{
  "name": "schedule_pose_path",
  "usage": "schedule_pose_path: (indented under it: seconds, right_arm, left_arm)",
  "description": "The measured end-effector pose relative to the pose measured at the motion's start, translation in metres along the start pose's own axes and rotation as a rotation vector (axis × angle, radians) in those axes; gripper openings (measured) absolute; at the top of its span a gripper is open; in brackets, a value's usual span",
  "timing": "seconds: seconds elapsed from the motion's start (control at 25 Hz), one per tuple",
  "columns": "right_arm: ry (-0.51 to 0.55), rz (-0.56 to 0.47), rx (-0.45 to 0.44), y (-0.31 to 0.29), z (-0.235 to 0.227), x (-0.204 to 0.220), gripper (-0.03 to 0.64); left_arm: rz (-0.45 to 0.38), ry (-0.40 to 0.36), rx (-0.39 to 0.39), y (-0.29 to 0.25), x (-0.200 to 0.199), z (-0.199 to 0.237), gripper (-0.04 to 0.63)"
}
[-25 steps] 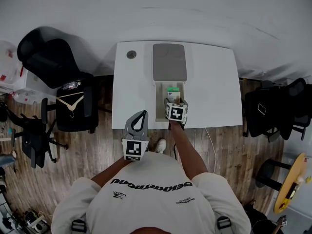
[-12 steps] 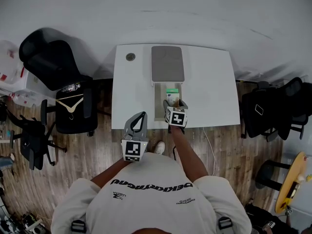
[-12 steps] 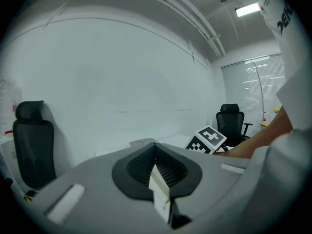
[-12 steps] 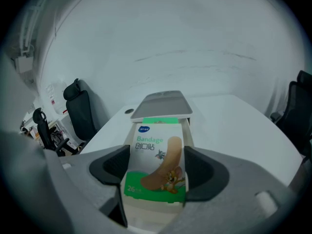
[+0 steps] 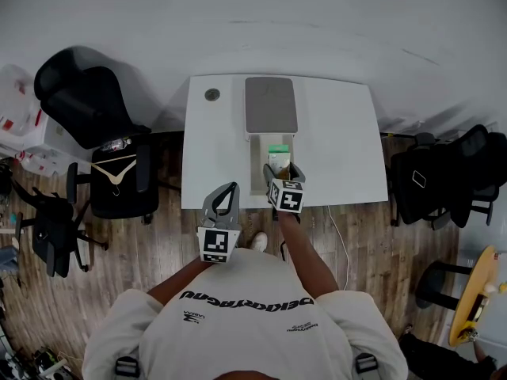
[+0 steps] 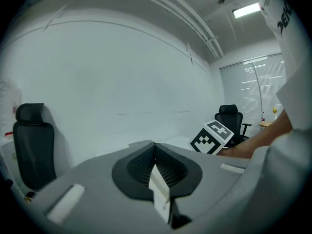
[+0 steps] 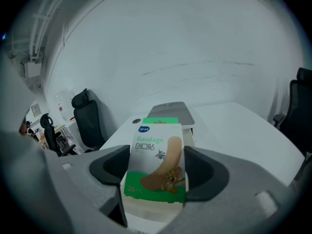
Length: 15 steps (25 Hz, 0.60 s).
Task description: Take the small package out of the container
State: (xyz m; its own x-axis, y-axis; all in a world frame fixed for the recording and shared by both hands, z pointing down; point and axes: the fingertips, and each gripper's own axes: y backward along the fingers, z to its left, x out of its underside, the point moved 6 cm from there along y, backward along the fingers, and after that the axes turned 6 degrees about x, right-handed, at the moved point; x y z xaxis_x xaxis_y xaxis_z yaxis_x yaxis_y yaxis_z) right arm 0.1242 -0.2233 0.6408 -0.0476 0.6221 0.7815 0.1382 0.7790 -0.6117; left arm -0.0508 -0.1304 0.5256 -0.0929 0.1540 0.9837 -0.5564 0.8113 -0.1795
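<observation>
**A:** What was laid out, biggest first?

**B:** A white bench (image 5: 341, 133), with a black chair (image 5: 87, 101) on the floor to its left. Near the middle of the bench stood the open container (image 5: 256, 169), and its grey lid (image 5: 270, 104) lay flat just beyond it on the far side. A small round thing (image 5: 211, 94) sat near the far left corner.

**A:** And the grippers?

**B:** The left gripper (image 5: 228, 187) hung off the bench's near edge, close to the person's body. Its fingers were pressed together with nothing between them. The right gripper (image 5: 281, 172) was over the near half of the container.

**A:** Holding what?

**B:** The package (image 7: 156, 162), a bandage box. The right gripper view showed it upright with its printed face to the camera, clamped by its side edges between the two fingers. Just behind it a second green box (image 7: 161, 121) showed, seemingly in the container.

**A:** So which step was that?

**B:** I judged the grasp made and the lift-out in hand. The package was over the container, not beside it. I couldn't tell whether its lower edge had cleared the walls.

**A:** What would the next move call for?

**B:** I'd say a straight rise until the box was plainly above the rim. Then carry it sideways to bare bench, probably on the right where there was room, set it down and part the fingers. The grip had to stay firm, since the box was held only by its edges. The second box shouldn't be dragged along.
</observation>
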Motion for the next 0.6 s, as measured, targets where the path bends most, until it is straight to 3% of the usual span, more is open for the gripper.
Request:
schedule_pose_path:
  seconds: [0.6]
  right_arm:
    - [-0.007,-0.136,-0.044,0.047,0.013,-0.015,0.341]
  left_arm:
    - [-0.012,-0.011,0.006,0.013,-0.002,-0.008,-0.005]
